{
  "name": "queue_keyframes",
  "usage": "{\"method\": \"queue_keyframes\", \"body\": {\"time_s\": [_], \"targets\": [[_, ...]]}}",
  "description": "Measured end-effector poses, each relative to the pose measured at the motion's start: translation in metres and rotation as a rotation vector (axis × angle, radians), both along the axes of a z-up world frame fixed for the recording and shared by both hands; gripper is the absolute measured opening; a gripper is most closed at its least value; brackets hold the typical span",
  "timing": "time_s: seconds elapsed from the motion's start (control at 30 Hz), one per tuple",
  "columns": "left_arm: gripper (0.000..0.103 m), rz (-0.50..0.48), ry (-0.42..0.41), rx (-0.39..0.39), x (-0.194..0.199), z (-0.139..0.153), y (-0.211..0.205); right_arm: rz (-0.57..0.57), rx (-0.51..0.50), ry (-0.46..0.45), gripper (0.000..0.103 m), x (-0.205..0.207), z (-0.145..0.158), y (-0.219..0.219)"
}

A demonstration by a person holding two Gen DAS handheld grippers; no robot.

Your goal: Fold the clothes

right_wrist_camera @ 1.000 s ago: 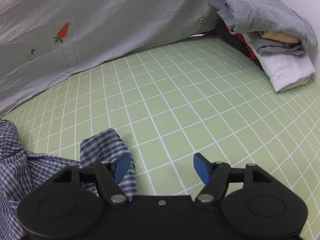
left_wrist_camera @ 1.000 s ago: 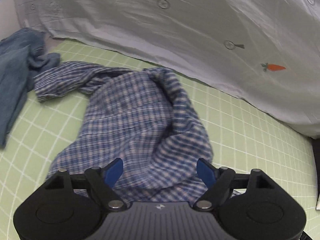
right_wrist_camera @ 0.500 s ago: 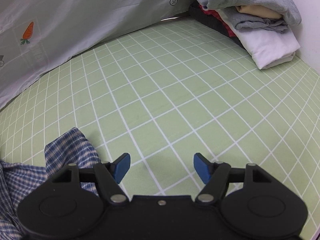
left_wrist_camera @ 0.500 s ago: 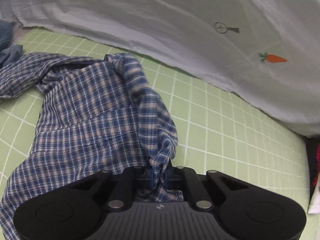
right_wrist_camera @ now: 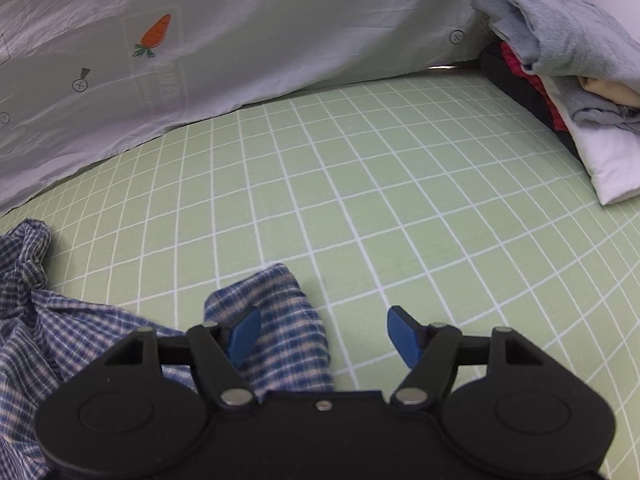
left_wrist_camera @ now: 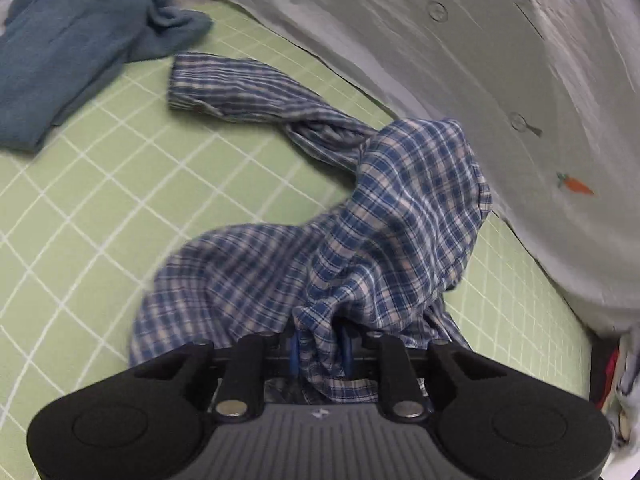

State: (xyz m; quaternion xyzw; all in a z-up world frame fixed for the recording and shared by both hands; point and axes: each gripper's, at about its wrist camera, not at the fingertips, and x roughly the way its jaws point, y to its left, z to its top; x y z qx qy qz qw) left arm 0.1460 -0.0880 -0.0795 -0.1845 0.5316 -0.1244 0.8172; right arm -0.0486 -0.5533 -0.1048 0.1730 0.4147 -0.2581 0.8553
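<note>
Two grippers work over a green sheet (right_wrist_camera: 400, 184) printed with a white grid. The left gripper (left_wrist_camera: 320, 350) has its jaws clenched on a bunched fold of the blue plaid shirt (left_wrist_camera: 384, 240), which rises from the jaws in a crumpled hump and trails away across the sheet; one sleeve, ending in a cuff, stretches toward a dark blue garment (left_wrist_camera: 68, 40) lying at the far left. The right gripper (right_wrist_camera: 323, 338) hangs with its jaws released and wide apart, its left blue pad (right_wrist_camera: 242, 336) over a loose corner of the same shirt, its right pad above bare sheet; whether that pad touches the cloth is hard to tell. A pale grey cover with a small carrot print (right_wrist_camera: 154, 34) lies along the far edge. At the far right sits a stack of folded clothes (right_wrist_camera: 568, 72), grey on top, white beneath.
</note>
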Motion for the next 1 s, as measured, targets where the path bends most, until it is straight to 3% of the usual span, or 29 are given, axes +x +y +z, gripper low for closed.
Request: {"method": "queue_keyframes", "body": {"time_s": [0.17, 0.4, 0.6, 0.7, 0.8, 0.87, 0.93, 1.0], "targets": [[0.033, 0.153, 0.041, 0.015, 0.007, -0.01, 0.036, 0.109, 0.032, -0.051, 0.071, 0.045, 0.009, 0.019], [0.038, 0.122, 0.086, 0.067, 0.018, -0.025, 0.017, 0.244, 0.174, -0.12, 0.071, 0.119, 0.009, 0.057], [0.046, 0.09, 0.092, 0.151, 0.036, -0.023, -0.001, 0.3, 0.383, -0.168, 0.07, 0.166, 0.001, 0.092], [0.051, 0.073, 0.092, 0.196, 0.041, -0.022, -0.011, 0.362, 0.411, -0.185, 0.068, 0.183, -0.002, 0.113], [0.055, 0.053, 0.083, 0.233, 0.042, -0.022, -0.019, 0.422, 0.397, -0.14, 0.058, 0.202, -0.011, 0.133], [0.058, 0.041, 0.079, 0.248, 0.042, -0.023, -0.022, 0.46, 0.404, -0.11, 0.039, 0.208, -0.019, 0.139], [0.061, 0.034, 0.076, 0.246, 0.043, -0.023, -0.024, 0.492, 0.394, -0.097, 0.005, 0.207, -0.024, 0.141], [0.063, 0.027, 0.075, 0.243, 0.043, -0.024, -0.025, 0.51, 0.358, -0.105, 0.003, 0.2, -0.025, 0.139]]}}
